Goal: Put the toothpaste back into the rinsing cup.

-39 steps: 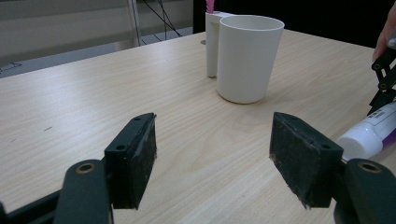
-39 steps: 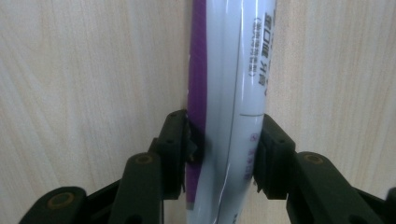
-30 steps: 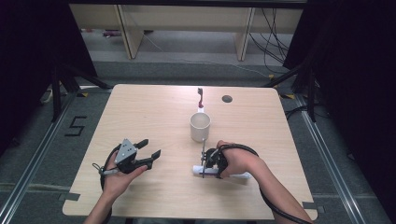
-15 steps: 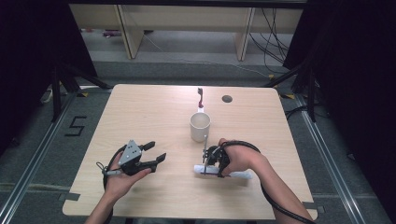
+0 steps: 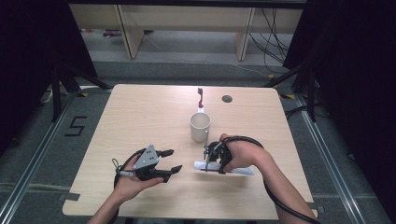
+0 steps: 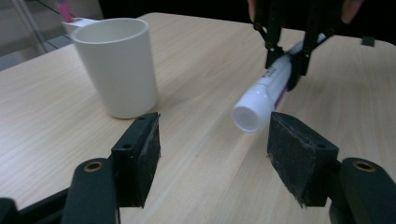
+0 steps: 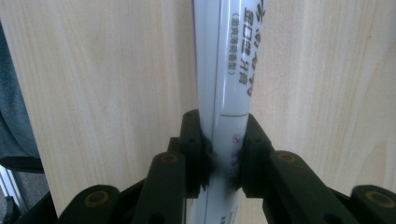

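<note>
A white toothpaste tube (image 5: 240, 170) lies crosswise near the table's front right. My right gripper (image 5: 208, 161) points down and is shut on it close to the cap end. In the right gripper view the pads (image 7: 194, 149) squeeze the tube (image 7: 229, 60) from both sides. My left gripper (image 5: 173, 160) is open and level, just left of the cap. In the left gripper view its jaws (image 6: 215, 154) frame the white cap of the tube (image 6: 261, 93), apart from it. The right gripper (image 6: 285, 65) clamps the tube farther back. A white cup (image 5: 200, 127) stands upright behind the tube.
A toothbrush (image 5: 200, 98) with a pink end lies behind the cup, near a dark round hole (image 5: 227, 99) in the tabletop (image 5: 140, 112). The cup (image 6: 119, 65) stands close to the left jaw's far side. Dark floor and rails surround the table.
My left gripper has moved right, toward the tube's cap. The right hand with the tube has risen slightly.
</note>
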Available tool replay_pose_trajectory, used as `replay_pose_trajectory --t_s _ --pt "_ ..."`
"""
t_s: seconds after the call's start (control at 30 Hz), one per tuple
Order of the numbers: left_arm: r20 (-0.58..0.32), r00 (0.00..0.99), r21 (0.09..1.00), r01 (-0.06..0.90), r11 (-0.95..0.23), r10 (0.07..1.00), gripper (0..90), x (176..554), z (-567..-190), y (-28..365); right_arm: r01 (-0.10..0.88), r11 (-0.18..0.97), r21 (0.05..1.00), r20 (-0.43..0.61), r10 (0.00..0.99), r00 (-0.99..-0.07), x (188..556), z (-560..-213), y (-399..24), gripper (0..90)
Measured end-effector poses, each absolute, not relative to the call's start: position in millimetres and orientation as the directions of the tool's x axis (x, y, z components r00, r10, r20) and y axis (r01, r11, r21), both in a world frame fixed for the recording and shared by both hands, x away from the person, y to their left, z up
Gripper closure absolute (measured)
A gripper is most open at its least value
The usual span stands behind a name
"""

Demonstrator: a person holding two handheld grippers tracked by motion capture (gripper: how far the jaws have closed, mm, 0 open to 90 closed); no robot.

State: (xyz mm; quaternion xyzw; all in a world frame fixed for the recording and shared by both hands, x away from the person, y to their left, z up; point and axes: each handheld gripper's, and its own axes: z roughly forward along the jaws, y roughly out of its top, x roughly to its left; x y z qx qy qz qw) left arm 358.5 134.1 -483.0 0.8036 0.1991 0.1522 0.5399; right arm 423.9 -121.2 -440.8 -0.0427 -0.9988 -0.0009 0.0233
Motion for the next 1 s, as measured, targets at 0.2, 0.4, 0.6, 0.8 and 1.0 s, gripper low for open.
replay_pose_trajectory --t_s 0.2,0.4,0.6,0.8,1.0 --pt "0.049 0.906 0.914 0.128 -0.384 0.42 33.1 358.3 -486.3 116.3 0.083 0.997 0.004 0.062 0.083 -0.995 422.5 -437.9 -120.0 75.5" --pt "0.076 0.925 0.899 0.097 -0.428 0.371 32.5 361.9 -489.8 102.7 0.073 0.997 -0.013 0.07 0.074 -0.995 420.0 -435.2 -116.0 75.5" --pt "0.059 0.944 0.903 0.088 -0.421 0.324 32.1 367.3 -495.7 91.5 0.053 0.999 -0.011 0.08 0.054 -0.995 418.0 -434.9 -111.2 75.5" --pt "0.073 0.961 0.905 0.049 -0.422 0.267 37.2 370.0 -498.3 83.1 0.041 0.999 0.001 0.093 0.041 -0.995 416.0 -433.6 -108.9 75.5" --pt "0.075 0.972 0.908 0.025 -0.418 0.222 40.6 373.0 -501.2 76.5 0.021 1.0 0.005 0.095 0.021 -0.995 414.8 -433.3 -107.4 75.6"
